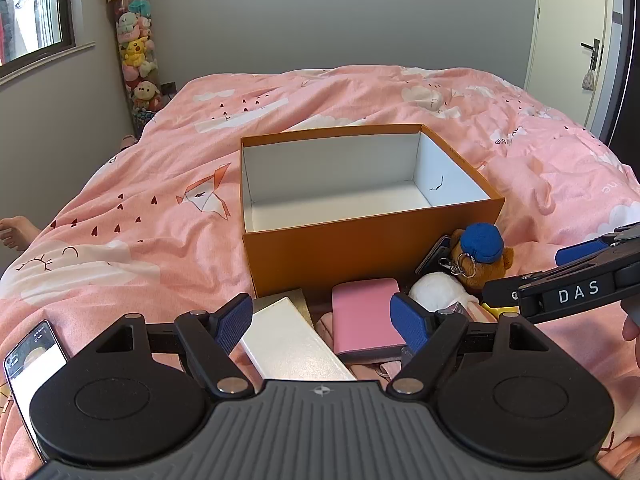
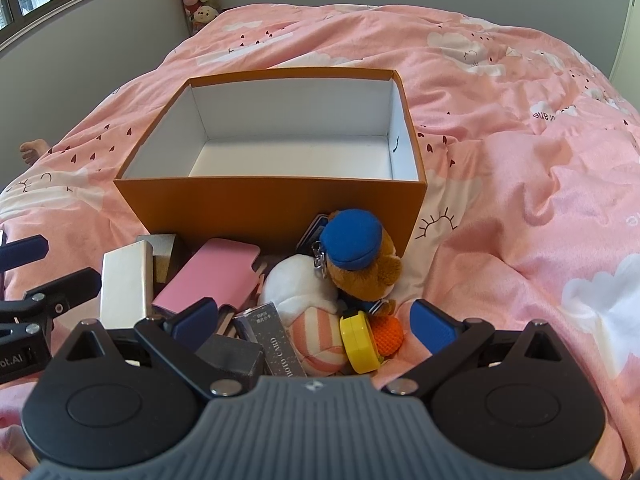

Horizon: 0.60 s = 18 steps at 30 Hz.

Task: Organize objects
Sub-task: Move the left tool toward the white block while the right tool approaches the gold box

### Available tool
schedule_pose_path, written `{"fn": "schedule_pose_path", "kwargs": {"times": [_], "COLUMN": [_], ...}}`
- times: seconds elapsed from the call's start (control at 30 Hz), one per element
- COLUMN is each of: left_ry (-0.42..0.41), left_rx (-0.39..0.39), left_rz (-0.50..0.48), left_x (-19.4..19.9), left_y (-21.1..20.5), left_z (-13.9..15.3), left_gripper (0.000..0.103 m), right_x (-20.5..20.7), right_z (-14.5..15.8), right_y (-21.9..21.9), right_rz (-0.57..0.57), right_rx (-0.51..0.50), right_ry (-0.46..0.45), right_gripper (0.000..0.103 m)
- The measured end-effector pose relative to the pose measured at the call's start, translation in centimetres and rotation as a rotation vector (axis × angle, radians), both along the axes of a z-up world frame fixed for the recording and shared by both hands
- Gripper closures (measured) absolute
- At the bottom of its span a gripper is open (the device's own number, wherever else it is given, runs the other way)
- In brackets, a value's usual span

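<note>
Phone (image 1: 32, 364) lies at the far left on the pink bed cover (image 1: 140, 184), screen up and lit, partly hidden behind the left gripper's body. Just right of it, the left gripper (image 1: 322, 326) hovers low with its jaws wide and nothing between them; below the gap lie a silver-white flat box (image 1: 288, 340) and a pink power bank (image 1: 366, 320), side by side and close to touching. A second silvery box (image 2: 162, 254) sits behind the flat one against the orange wall.

Behind these stands an orange cardboard box (image 1: 360, 252), open at the top, its white inside bare but for a small dark mark on the right inner wall. The pile of small things lies at the foot of its near wall, outside it.

Further right in the pile, a dark card box printed "PHOTO CARD" (image 2: 276, 344) lies beside a white plush (image 2: 300, 284) and a pink-striped soft toy (image 2: 320, 340). A brown bear toy with a blue cap (image 2: 356, 256) leans against the orange box, a metal key ring hanging at its cap. Below it sit a yellow round case (image 2: 360, 342) on edge and an orange knitted ball (image 2: 390, 334), touching each other.

The right gripper (image 2: 320, 326) hangs over this part of the pile, its jaws wide, straddling the card box, striped toy and yellow case without gripping any.
</note>
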<state>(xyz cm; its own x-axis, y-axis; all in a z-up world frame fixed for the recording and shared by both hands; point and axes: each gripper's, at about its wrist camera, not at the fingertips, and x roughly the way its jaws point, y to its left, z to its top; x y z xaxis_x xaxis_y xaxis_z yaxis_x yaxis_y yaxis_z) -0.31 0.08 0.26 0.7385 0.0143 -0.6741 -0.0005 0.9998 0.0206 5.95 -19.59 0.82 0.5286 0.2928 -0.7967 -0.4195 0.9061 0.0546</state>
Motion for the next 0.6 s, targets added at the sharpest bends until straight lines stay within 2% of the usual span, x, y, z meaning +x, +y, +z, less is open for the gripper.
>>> {"fn": "schedule_pose_path", "kwargs": {"times": [0.37, 0.6], "left_ry": [0.004, 0.036], "left_rx": [-0.002, -0.039], "left_rz": [-0.001, 0.005], "left_x": [0.0, 0.9], "left_y": [0.0, 1.0], "left_z": [0.0, -0.1], "left_gripper": [0.011, 0.012], "right_x": [0.1, 0.7], "right_z": [0.1, -0.2], "right_y": [0.1, 0.8], "right_rz": [0.007, 0.055], "right_rx": [0.001, -0.007], "right_ry": [0.009, 0.038], "right_gripper": [0.001, 0.001]}}
